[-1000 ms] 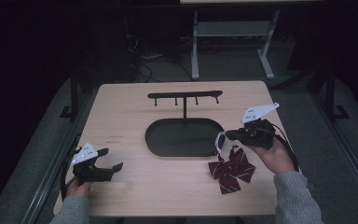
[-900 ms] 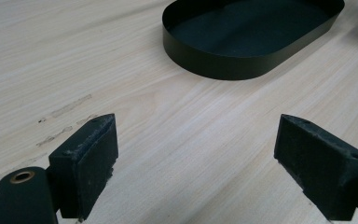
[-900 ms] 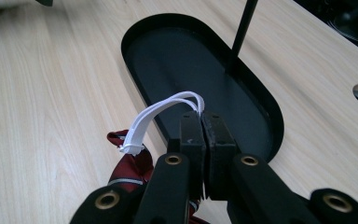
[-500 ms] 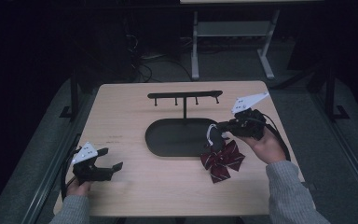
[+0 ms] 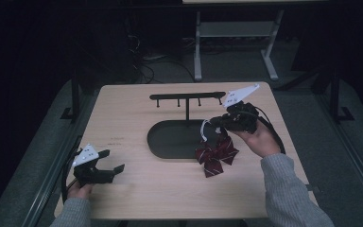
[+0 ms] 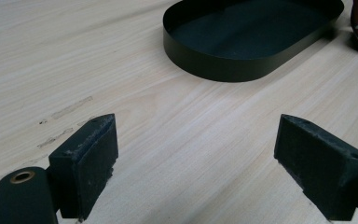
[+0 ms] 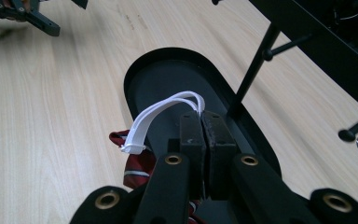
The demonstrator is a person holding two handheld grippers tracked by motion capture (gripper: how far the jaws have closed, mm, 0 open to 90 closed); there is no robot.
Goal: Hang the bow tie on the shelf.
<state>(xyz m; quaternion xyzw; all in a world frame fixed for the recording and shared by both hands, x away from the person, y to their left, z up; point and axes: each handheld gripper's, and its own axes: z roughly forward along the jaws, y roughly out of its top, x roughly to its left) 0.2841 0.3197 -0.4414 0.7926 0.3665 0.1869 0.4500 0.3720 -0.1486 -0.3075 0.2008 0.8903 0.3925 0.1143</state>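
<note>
The wooden table (image 5: pixel 123 118) carries a black stand with an oval tray base (image 5: pixel 170 139) and a crossbar of small pegs (image 5: pixel 187 96) raised on a thin post. Compared with a second ago, the bow tie (image 5: pixel 216 153), dark red with pale stripes, has left its spot on the bare wood near the table's right side and now hangs at the tray's right edge, lifted by its white elastic loop (image 7: pixel 161 112). The right gripper (image 5: pixel 212 124) has carried it up and toward the stand, its jaws pressed tight together on that loop, which arches out to the left of the pads in the right gripper view. This suggests the pick-up is done and the work now turns to hooking the loop over a peg on the crossbar. The left gripper (image 5: pixel 111 163) rests low at the table's near-left corner, jaws spread wide with nothing between them, unmoved.
</note>
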